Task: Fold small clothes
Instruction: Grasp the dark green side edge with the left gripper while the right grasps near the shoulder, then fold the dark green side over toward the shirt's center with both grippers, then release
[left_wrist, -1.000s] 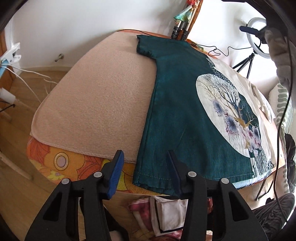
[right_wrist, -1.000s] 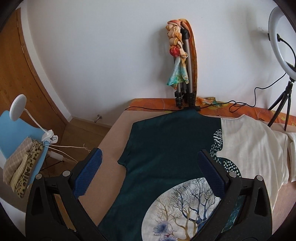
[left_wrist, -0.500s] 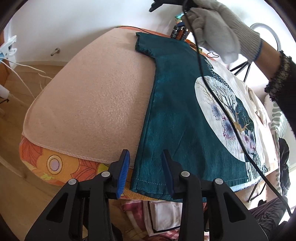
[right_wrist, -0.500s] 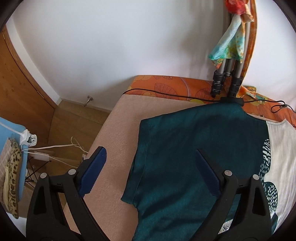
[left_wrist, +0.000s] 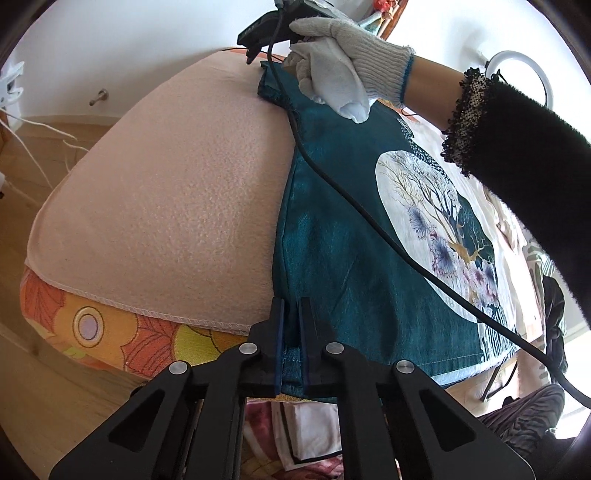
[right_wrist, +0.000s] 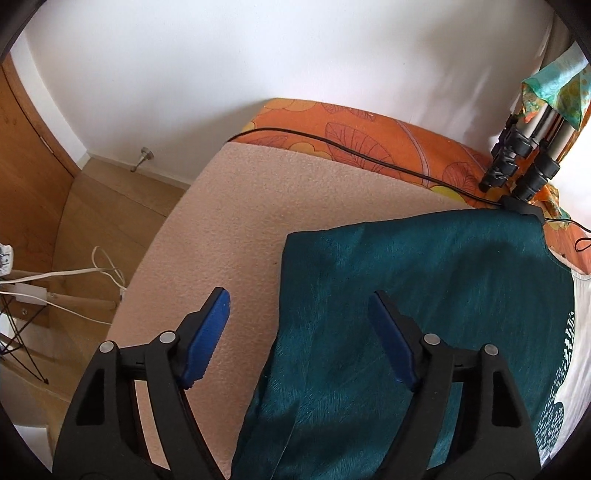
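Observation:
A dark teal T-shirt (left_wrist: 354, 236) with a round white tree print lies flat on a beige blanket (left_wrist: 177, 192). My left gripper (left_wrist: 291, 310) is shut on the shirt's lower left hem corner at the near edge of the bed. My right gripper (right_wrist: 299, 306) is open, its jaws straddling the left sleeve edge of the shirt (right_wrist: 406, 280) near the far end. In the left wrist view, the gloved hand (left_wrist: 340, 62) holding the right gripper sits over the sleeve.
A black cable (left_wrist: 369, 214) trails across the shirt. An orange floral sheet (right_wrist: 369, 136) lies under the blanket. Tripod legs (right_wrist: 517, 162) stand at the far edge. A cream garment (left_wrist: 506, 229) lies right of the shirt. White cords (right_wrist: 74, 277) lie on the wooden floor.
My left gripper closed on the hem corner. My right gripper moved forward and down over the left sleeve, its jaws narrowing somewhat.

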